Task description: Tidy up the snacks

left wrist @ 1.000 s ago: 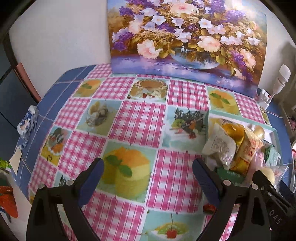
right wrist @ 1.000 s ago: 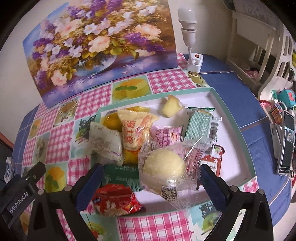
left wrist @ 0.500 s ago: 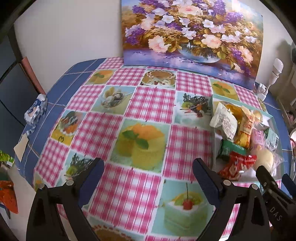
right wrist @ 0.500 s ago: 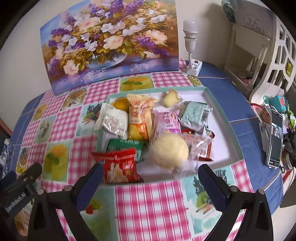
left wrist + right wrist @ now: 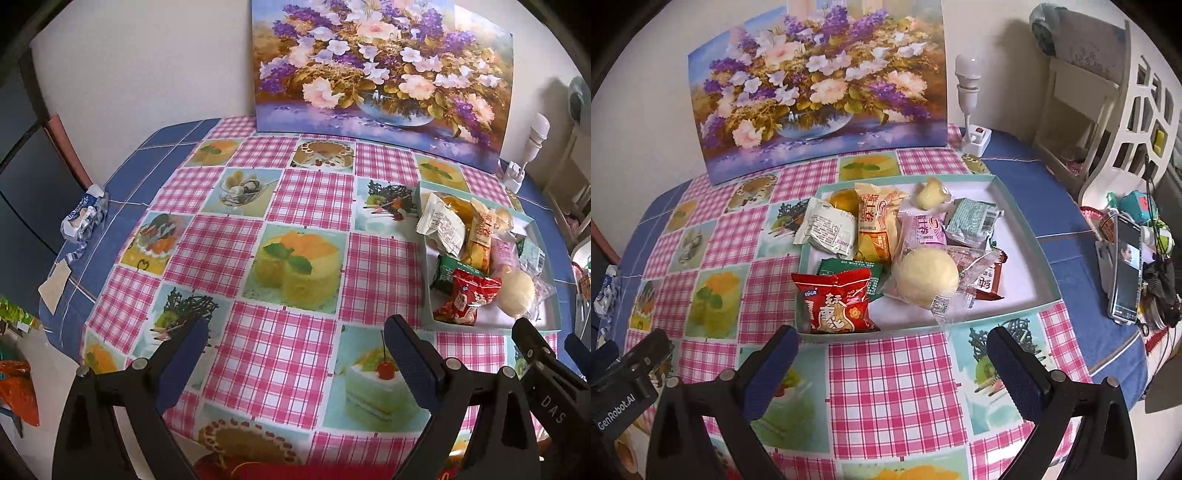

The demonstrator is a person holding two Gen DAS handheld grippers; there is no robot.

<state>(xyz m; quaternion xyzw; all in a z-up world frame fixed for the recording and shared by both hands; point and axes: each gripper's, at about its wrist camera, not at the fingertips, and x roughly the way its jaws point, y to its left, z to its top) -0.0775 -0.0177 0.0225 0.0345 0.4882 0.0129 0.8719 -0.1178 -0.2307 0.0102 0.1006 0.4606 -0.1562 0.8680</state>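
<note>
Fingers spread wide on both the left gripper (image 5: 295,354) and right gripper (image 5: 894,363) (neither holding anything), near a snack-filled tray (image 5: 1030,240).

Bright, even light; sharp centre, fisheye-bent edges.

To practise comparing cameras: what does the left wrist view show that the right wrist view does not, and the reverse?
Only the left wrist view shows the paper scrap at the table's left edge. Only the right wrist view shows the phone and the white shelf. Both show the snack tray, the red packet, the round bun, the flower painting and the lamp.
</note>
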